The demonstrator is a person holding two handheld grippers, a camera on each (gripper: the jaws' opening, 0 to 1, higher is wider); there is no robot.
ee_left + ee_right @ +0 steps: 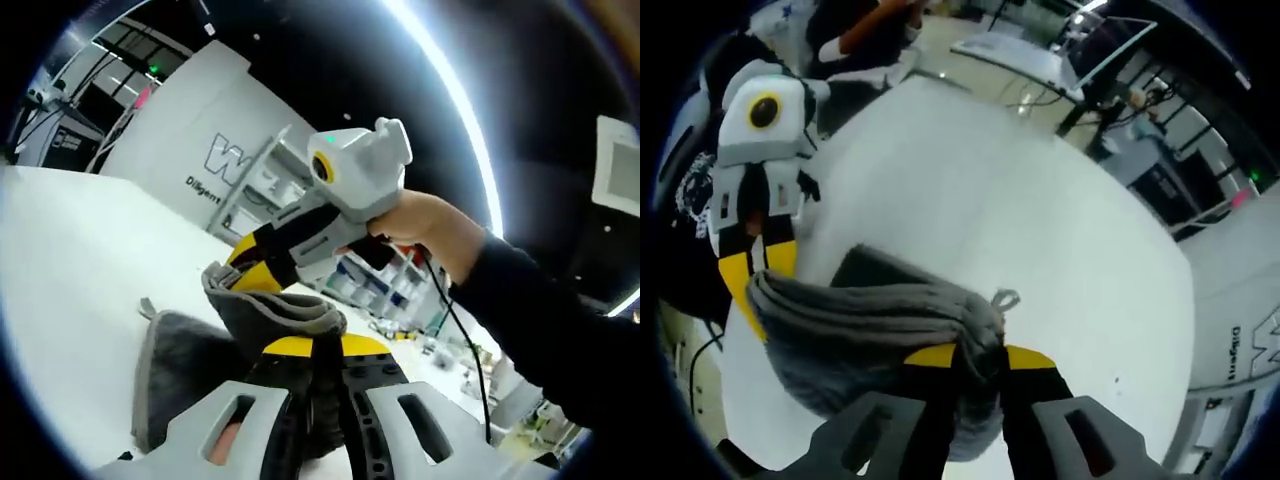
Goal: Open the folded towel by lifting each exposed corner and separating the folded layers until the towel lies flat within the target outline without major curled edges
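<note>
Nearest in the left gripper view, the left gripper (322, 372) is seen with its yellow-tipped jaws closed tight on a bunched edge of the grey towel (190, 365), the cloth pinched directly between them. From this pinch the towel is drawn ahead and slightly to the left, its folded rim (280, 305) stretched as a thick band to the right gripper (262, 268), which enters from the far side and is clamped on the other end. That gripper is held by a person's hand (432, 228) in a dark sleeve (545, 320). Below the stretched band a lower layer of cloth is seen hanging down to the white table (70, 260).

In the right gripper view the same arrangement is met from the other end. The right gripper (980, 362) is closed on a gathered corner of the towel (865, 320), with a small hanging loop (1006, 298) just beyond the jaws. The towel's long axis is run from this pinch leftward to the left gripper (760, 262), whose yellow jaws are shut on the far end. The towel is held lifted between the two, with the white table (1040, 200) beyond.

The towel is judged to be taut along the line joining the two grippers, each equally engaged, so any further opening would be made by drawing the pinches apart along that line, or by lowering one end so the layers can be separated
</note>
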